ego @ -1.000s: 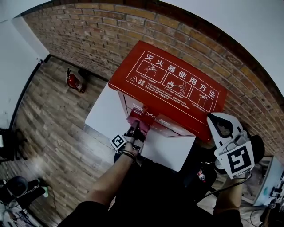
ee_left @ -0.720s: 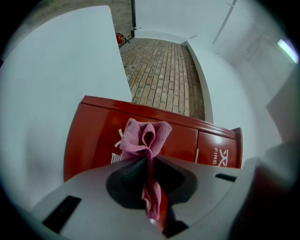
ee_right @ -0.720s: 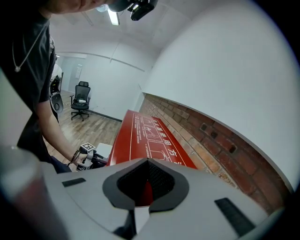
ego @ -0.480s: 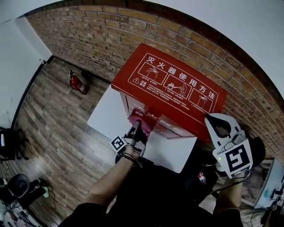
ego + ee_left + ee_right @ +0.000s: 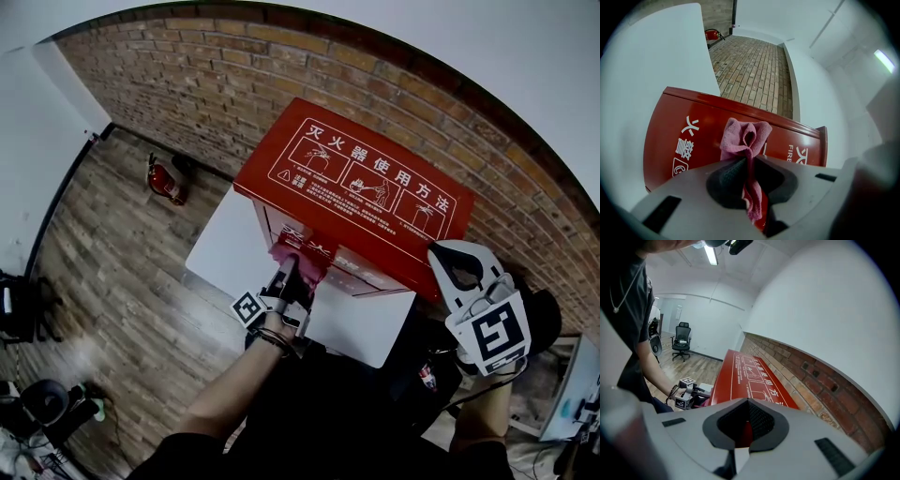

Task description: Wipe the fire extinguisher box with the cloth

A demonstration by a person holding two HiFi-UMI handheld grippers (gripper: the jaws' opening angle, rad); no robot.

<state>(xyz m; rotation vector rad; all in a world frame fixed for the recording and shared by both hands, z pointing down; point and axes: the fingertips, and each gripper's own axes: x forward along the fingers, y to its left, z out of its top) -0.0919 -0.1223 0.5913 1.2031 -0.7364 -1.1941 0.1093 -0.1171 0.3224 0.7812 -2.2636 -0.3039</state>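
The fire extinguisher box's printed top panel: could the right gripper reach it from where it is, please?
Probably yes. The right gripper hangs just off a corner of the fire extinguisher box with nothing between them, its tongs shut and empty. The pink cloth is in the left gripper.

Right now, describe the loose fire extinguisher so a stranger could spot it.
Find the brick wall, then the red fire extinguisher box in front of it. Left of the box, on the wood floor at the wall's foot, sits the fire extinguisher: the only small red cylinder, black-topped.
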